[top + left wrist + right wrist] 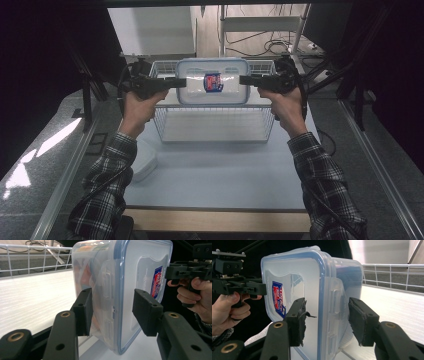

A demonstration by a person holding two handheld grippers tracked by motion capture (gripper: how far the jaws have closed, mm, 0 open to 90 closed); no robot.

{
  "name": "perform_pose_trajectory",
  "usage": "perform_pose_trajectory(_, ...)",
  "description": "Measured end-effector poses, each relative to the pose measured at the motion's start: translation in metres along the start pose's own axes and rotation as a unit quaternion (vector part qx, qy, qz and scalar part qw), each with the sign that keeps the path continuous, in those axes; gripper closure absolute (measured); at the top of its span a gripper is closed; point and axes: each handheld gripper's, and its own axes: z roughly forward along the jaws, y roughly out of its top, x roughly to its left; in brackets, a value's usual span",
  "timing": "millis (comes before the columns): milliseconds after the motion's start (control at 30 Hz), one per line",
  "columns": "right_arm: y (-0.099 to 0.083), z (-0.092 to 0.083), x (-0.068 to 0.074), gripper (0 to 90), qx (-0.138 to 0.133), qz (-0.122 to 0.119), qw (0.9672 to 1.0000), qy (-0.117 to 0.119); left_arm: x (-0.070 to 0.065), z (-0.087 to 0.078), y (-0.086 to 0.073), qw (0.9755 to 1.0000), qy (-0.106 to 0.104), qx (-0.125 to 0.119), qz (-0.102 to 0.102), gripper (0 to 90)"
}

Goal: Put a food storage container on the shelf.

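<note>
A clear plastic food container (pixel 227 92) with a blue-rimmed lid and a red and blue sticker (pixel 213 82) hangs in the air over a white wire basket (pixel 215 132). My left gripper (pixel 182 82) clamps its left end and my right gripper (pixel 243 80) clamps its right end. In the left gripper view the two black jaws (pixel 112 312) press on the container (pixel 130 277) at a side latch, one on the body and one on the lid. The right gripper view shows the same hold (pixel 327 320) on the other end of the container (pixel 312 277). Coloured contents show dimly through the wall.
The basket stands at the back of the white table (pixel 215 175), its rails just under and behind the container. A white rounded object (pixel 142 160) lies at the table's left edge. Dark frames and cables stand beyond the table.
</note>
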Motion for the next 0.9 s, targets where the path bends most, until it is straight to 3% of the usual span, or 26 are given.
perform_pose_trajectory(233,-0.002,0.007,-0.007,49.1,0.008,0.006,0.9999,-0.002,0.006,0.005,-0.003,0.9999,0.001,-0.005,-0.011,51.2)
perform_pose_trajectory(500,0.001,0.011,-0.009,47.2,0.013,-0.001,0.9999,-0.008,0.008,0.007,-0.002,0.9999,0.005,-0.012,-0.001,49.5)
perform_pose_trajectory(567,0.001,0.012,-0.009,46.7,0.012,-0.002,0.9999,-0.011,0.009,0.008,-0.003,0.9998,0.011,-0.014,-0.004,48.5)
perform_pose_trajectory(600,0.002,0.013,-0.009,45.8,0.014,-0.007,0.9997,-0.019,0.009,0.01,-0.003,0.9996,0.025,-0.011,0.001,48.3)
perform_pose_trajectory(667,0.002,0.014,-0.009,45.4,0.016,-0.009,0.9996,-0.023,0.009,0.011,-0.003,0.9996,0.027,-0.01,0.003,49.2)
perform_pose_trajectory(733,0.003,0.018,-0.01,41.4,0.02,-0.005,0.9992,-0.033,0.007,0.016,-0.003,0.9984,0.055,0.005,0.014,50.3)
perform_pose_trajectory(900,0.004,0.021,-0.019,40.6,0.014,0.02,0.9993,-0.028,0.011,0.017,-0.004,0.9984,0.056,0.001,0.01,54.1)
